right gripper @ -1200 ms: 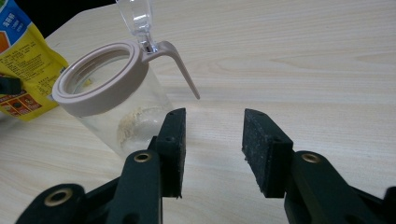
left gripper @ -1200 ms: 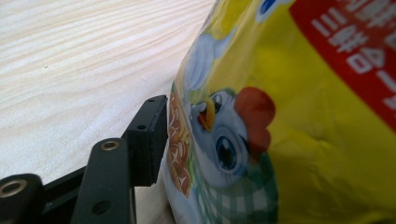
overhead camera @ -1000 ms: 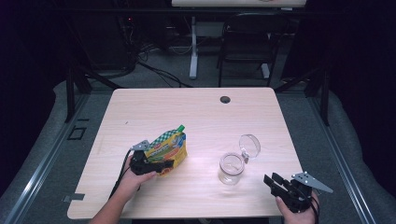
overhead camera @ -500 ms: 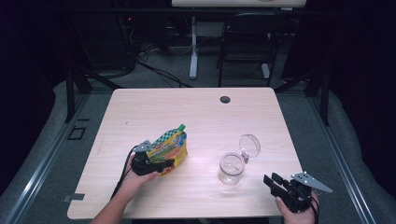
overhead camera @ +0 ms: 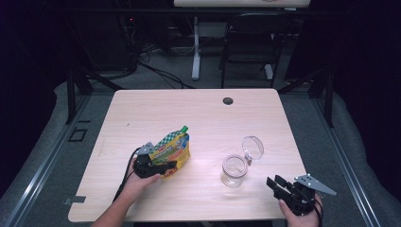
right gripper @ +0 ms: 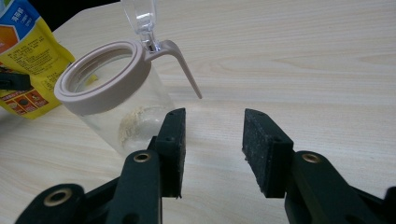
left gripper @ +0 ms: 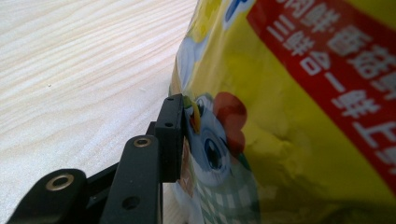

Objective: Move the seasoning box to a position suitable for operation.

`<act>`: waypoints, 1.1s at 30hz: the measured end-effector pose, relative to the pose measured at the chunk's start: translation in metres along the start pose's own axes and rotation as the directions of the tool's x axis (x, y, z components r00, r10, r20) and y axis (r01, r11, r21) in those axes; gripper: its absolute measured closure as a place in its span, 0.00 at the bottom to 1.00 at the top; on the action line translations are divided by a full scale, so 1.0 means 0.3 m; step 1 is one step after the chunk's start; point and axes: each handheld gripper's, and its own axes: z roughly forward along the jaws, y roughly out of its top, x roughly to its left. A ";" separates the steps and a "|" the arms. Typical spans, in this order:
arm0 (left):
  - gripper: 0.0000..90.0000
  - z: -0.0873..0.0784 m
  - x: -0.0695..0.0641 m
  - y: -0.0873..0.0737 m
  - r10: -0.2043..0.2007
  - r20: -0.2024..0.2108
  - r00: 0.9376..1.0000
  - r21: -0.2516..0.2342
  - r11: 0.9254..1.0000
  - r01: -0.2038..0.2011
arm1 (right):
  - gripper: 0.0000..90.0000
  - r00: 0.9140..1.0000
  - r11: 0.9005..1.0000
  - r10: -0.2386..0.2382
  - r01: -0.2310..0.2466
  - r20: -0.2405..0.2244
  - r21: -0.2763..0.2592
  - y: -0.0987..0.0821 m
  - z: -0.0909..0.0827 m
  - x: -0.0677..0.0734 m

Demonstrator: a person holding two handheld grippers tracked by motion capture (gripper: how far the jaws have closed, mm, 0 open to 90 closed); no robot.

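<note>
A yellow spouted food pouch (overhead camera: 174,150) with a green cap stands on the wooden table (overhead camera: 198,113) at the left. My left gripper (overhead camera: 163,166) has its jaws around the pouch's lower end; they have just been closing. In the left gripper view one pad (left gripper: 172,135) presses on the pouch (left gripper: 289,116), and the other jaw is hidden behind it. A clear glass jar (overhead camera: 234,170) with a beige rim stands at the right, its hinged lid (overhead camera: 253,146) flipped up. My right gripper (overhead camera: 276,183) rests open to the right of the jar, with nothing between its fingers (right gripper: 212,135).
A round cable hole (overhead camera: 228,100) sits near the table's far edge. The jar (right gripper: 112,102) holds a little pale residue at its bottom. A chair and a table leg stand beyond the far edge, on the dark floor.
The left gripper's jaws have narrowed onto the pouch. Both hands, the jar and the right gripper have stayed in place.
</note>
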 end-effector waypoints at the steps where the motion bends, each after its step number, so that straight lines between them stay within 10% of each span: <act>1: 0.70 0.000 -0.002 0.001 0.002 -0.007 1.000 0.003 1.000 -0.002 | 0.66 1.000 1.000 0.000 0.000 0.000 -0.001 0.000 0.000 0.000; 22: 0.70 -0.025 -0.033 0.017 0.066 -0.073 0.995 -0.010 0.998 -0.067 | 0.66 1.000 1.000 -0.017 0.017 0.006 -0.012 0.001 0.001 0.006; 33: 0.70 -0.045 -0.071 0.034 0.152 -0.179 0.972 0.006 0.988 -0.154 | 0.65 0.998 0.999 -0.054 0.054 0.022 0.001 0.006 0.009 0.011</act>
